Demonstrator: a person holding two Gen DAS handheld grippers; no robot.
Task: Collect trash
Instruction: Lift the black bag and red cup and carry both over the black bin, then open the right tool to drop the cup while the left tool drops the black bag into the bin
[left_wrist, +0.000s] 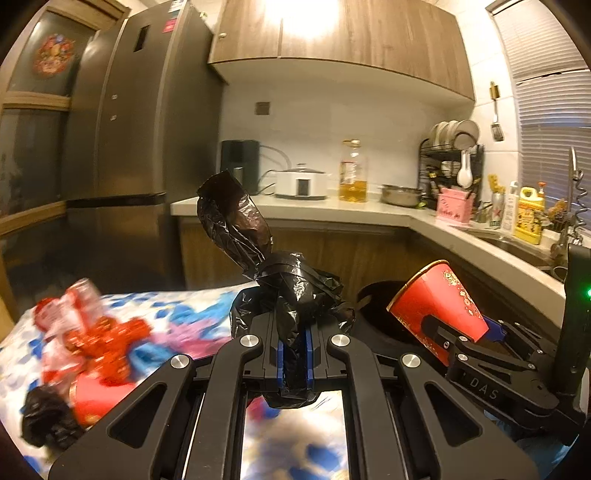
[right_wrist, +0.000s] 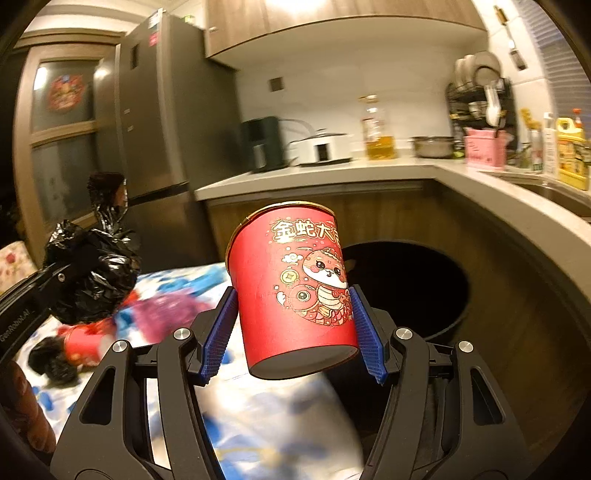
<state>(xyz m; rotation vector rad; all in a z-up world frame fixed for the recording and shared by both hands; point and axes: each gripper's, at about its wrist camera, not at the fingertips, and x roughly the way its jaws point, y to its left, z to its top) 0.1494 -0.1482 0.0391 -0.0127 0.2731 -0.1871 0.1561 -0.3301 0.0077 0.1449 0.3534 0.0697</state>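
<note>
**Bag and cup held beside the dark bin**

Left of the black bin (right_wrist: 406, 288), a second red cup (right_wrist: 79, 345) and a small black wad (right_wrist: 51, 360) lie on the patterned cloth (left_wrist: 192, 314). Nearer the bin, the left gripper (left_wrist: 294, 360) has its jaws nearly together, clamped on a crumpled black plastic bag (left_wrist: 291, 291). Just in front of the bin, the right gripper (right_wrist: 293, 332) clamps a red paper cup (right_wrist: 295, 291) between its blue pads (right_wrist: 219, 339). Only the right wrist view shows the cup's snake print and the bin's open mouth; only the left view shows the crumpled red wrappers (left_wrist: 92, 332), well left of the bin.
</note>
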